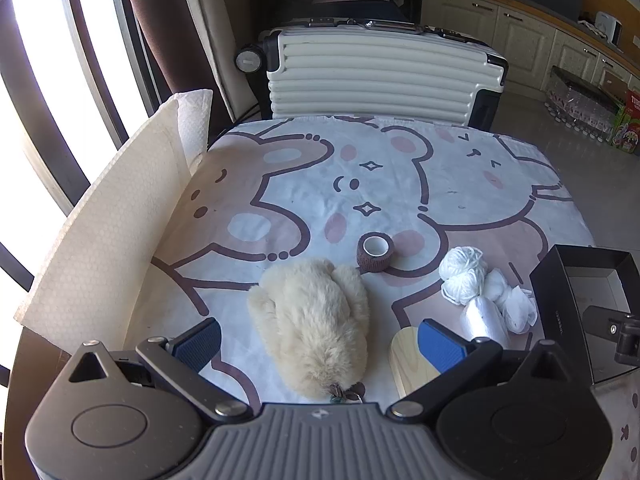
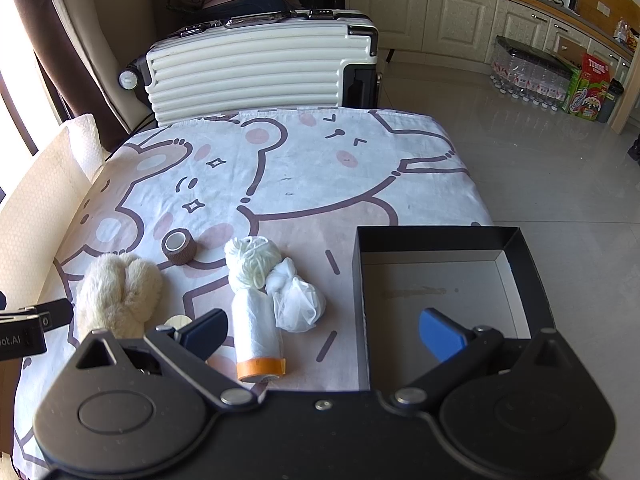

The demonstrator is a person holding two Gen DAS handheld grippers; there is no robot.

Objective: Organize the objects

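A cream plush toy lies on the cartoon-print cloth, between the spread fingers of my open left gripper, which holds nothing. Beyond it stands a brown tape roll. To the right lie a white yarn ball, a crumpled white bag and a white film roll; a pale wooden disc sits near the right finger. In the right wrist view, my open right gripper hovers empty between the orange-ended film roll and the empty black box. Plush toy, tape roll, yarn and bag lie left.
A white ribbed suitcase stands behind the table's far edge. A white foam sheet lines the left side by the window. Tiled floor, cabinets and packed bottles are to the right. The far half of the cloth bears nothing.
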